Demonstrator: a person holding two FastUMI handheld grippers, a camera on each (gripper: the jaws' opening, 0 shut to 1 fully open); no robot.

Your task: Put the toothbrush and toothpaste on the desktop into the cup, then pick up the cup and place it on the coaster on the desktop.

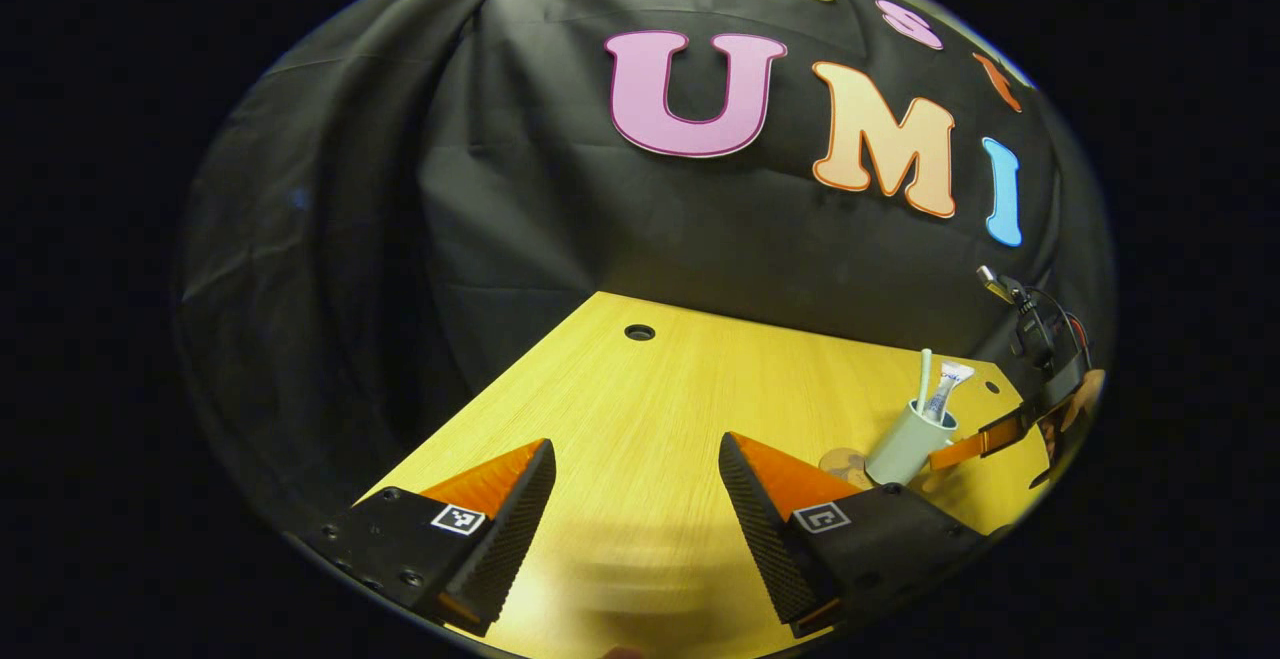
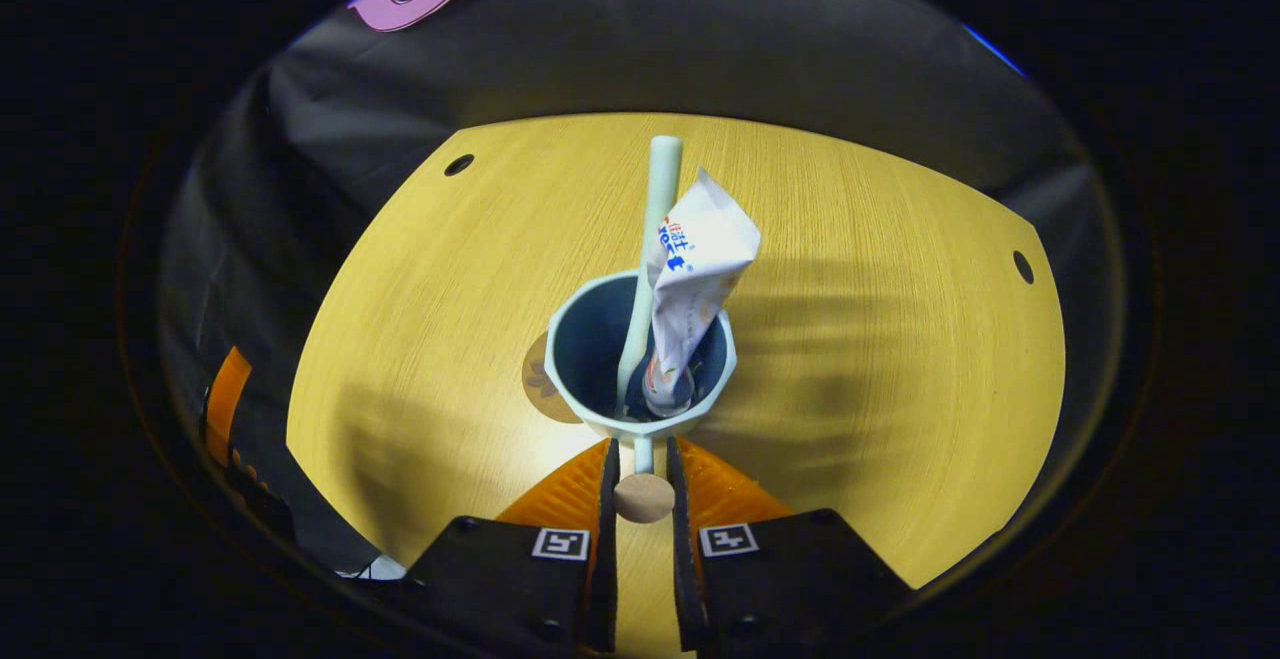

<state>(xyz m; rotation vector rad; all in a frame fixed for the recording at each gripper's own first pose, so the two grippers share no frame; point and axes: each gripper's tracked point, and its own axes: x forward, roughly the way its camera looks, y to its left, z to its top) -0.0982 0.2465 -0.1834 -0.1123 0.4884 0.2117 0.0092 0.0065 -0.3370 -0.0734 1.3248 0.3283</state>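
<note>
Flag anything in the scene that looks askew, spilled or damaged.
The toothpaste tube is crumpled and creased at its top end, leaning in the cup beside the upright toothbrush. In the left gripper view the cup looks tilted, held by its handle in the right tool beside the coaster. Nothing spilled.

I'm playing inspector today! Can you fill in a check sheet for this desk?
Surface: wooden desktop, small round holes.
Job's things: toothbrush and toothpaste stand in the cup; coaster peeks out beside it.
Clutter: nothing seen.
Grippers: left gripper open above the desktop; right gripper shut on the cup's handle.
Cables: wires on the right gripper.
Surroundings: black cloth wall.
</note>
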